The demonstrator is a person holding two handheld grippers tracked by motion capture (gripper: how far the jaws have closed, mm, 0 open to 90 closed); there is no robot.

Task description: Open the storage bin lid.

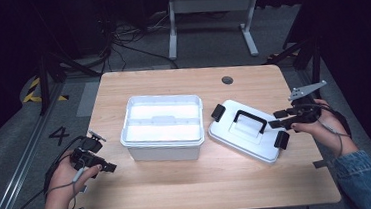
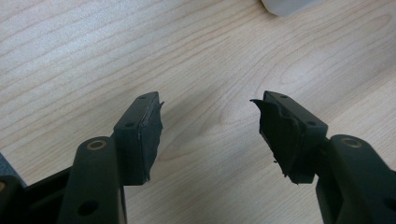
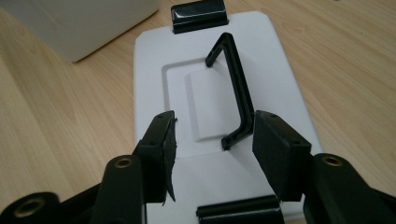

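Wooden table (image 1: pixel 180 185), high view: white plastic storage box (image 1: pixel 162 128), open-topped, at centre, inner tray visible. White lid (image 1: pixel 248 129) flat on the table just right of the box, turned at an angle, top face up, apart from the box. Black carry handle (image 1: pixel 249 121) raised upright on the lid; black latch (image 1: pixel 217 112) at the far end, black second latch (image 1: pixel 281 140) at the near end.

Right gripper (image 1: pixel 281 118) at the lid's right edge, held in the right hand (image 1: pixel 320 126). Jaws spread wide, nothing pinched. Right gripper view: near end of the handle (image 3: pixel 236 93) just ahead of the pads, no contact.

Left gripper (image 1: pixel 109 166) low over the table's left front, well apart from the box, in the left hand (image 1: pixel 64 181). Jaws spread, bare wood between the pads (image 2: pixel 152 133).
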